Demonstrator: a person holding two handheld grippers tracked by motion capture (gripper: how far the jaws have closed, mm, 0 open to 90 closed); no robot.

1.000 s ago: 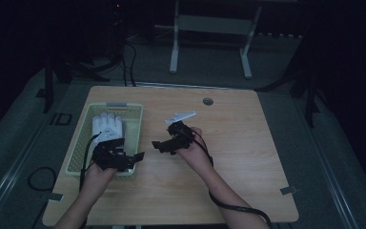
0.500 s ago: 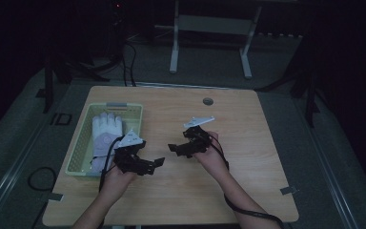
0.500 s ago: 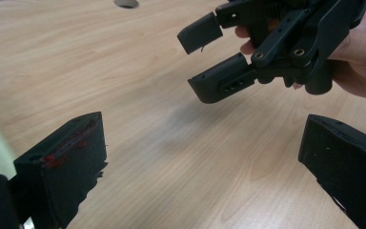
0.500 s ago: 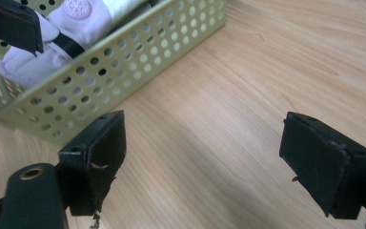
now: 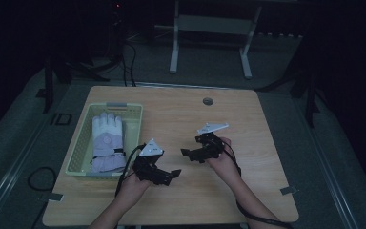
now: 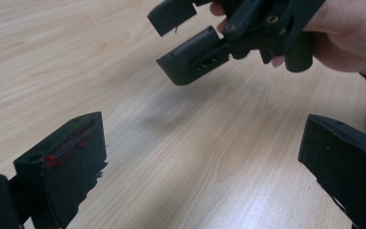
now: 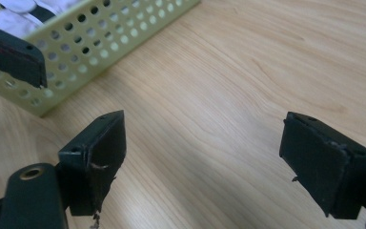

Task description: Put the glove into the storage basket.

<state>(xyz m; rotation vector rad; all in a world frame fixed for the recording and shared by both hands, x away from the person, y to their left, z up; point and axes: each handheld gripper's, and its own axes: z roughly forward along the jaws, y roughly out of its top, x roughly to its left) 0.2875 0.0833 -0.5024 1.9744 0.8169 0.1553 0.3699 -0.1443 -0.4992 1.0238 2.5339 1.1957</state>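
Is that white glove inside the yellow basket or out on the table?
Inside. The high view shows the glove lying flat within the basket walls, fingers pointing away from the person.

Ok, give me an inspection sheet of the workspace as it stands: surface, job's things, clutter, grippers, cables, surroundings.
Surface: light wooden table, with a round grommet near the far edge.
Job's things: pale glove lying inside the yellow-green perforated basket at the table's left; nothing grips it.
Clutter: nothing seen.
Grippers: left gripper right of the basket, jaws wide apart, nothing between them; right gripper near the table's middle, jaws wide apart, nothing between them. Their jaws point toward each other.
Cables: one loops from the left gripper toward the near edge; one runs along the right forearm; another lies on the floor at left.
Surroundings: dim room, grey floor, a white stand beyond the table.
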